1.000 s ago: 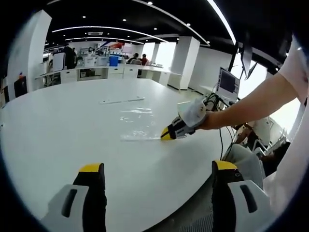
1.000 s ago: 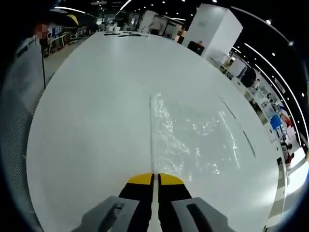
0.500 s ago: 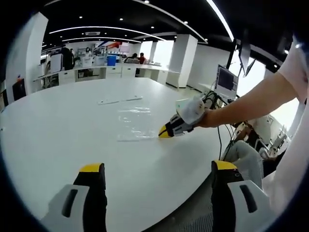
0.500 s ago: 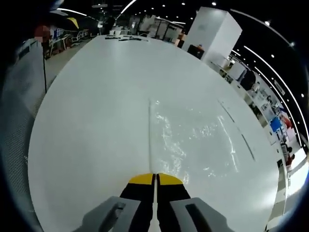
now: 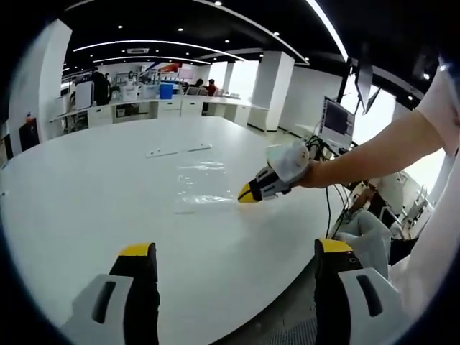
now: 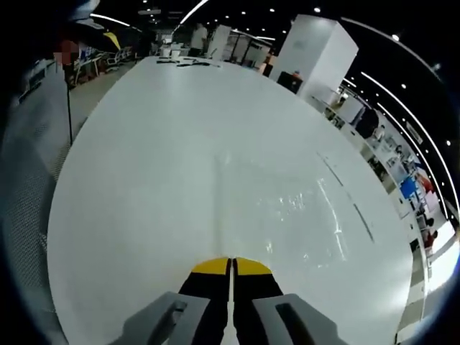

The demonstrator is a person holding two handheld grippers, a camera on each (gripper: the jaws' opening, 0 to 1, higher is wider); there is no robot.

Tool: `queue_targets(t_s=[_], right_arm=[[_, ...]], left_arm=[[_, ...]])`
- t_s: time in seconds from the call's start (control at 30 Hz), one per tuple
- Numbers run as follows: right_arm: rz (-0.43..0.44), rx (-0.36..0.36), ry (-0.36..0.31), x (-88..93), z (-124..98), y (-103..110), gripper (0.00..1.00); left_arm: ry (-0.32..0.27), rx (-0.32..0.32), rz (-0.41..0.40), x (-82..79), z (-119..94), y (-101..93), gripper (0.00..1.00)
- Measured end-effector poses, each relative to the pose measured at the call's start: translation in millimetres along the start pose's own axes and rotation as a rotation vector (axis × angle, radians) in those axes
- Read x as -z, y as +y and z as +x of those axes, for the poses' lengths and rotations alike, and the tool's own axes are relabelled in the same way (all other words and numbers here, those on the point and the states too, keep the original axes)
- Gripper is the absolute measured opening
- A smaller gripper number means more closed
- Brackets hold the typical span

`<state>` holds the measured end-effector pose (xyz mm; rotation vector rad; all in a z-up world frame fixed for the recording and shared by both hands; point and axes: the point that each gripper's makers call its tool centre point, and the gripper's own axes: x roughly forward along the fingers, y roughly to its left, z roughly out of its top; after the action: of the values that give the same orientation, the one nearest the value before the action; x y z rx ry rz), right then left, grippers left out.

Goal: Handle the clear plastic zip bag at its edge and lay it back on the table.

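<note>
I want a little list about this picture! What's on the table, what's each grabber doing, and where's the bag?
table: big white table, round edge
bag: clear plastic zip bag, mostly flat on the table
right gripper: fingers closed on the bag's near edge
left gripper: fingers wide apart, holding nothing, back from the bag
other thing: thin long strip lying beyond the bag
person: a bare arm holds the right gripper

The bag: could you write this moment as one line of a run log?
right gripper: shut on bag edge | bag: on table | left gripper: open, apart from bag
</note>
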<state>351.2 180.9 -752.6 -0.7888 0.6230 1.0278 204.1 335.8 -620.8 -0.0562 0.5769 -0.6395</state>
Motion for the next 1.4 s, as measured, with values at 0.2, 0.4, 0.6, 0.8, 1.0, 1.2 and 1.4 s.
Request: queue_targets(t_s=[0.2, 0.4, 0.6, 0.8, 1.0, 1.2, 1.4], right_arm=[[-0.016, 0.003, -0.007, -6.4, -9, -2, 0.0], [-0.032, 0.002, -0.013, -11.9, -17, -3, 0.0], [-0.058, 0.005, -0.021, -19.5, -26, -6, 0.0], [-0.086, 0.003, -0.032, -29.4, -35, -7, 0.0], [-0.091, -0.002, -0.051, -41.2, -47, -6, 0.0], [-0.093, -0.007, -0.081, -57.3, -62, -7, 0.0], [-0.09, -0.01, -0.093, -66.7, -73, -10, 0.0]], left_arm=[[-0.011, -0.001, -0.001, -1.4, -2, -0.9, 0.89], [-0.027, -0.007, -0.01, -2.4, -6, -1.0, 0.89], [-0.035, -0.01, -0.014, -1.4, -10, -1.1, 0.89], [-0.044, -0.007, -0.014, -1.9, -12, -1.4, 0.89], [-0.055, -0.006, -0.015, -3.3, -15, -0.1, 0.89], [-0.065, -0.004, -0.015, -5.6, -18, -1.0, 0.88], [-0.079, -0.001, -0.014, -7.6, -21, -2.1, 0.88]])
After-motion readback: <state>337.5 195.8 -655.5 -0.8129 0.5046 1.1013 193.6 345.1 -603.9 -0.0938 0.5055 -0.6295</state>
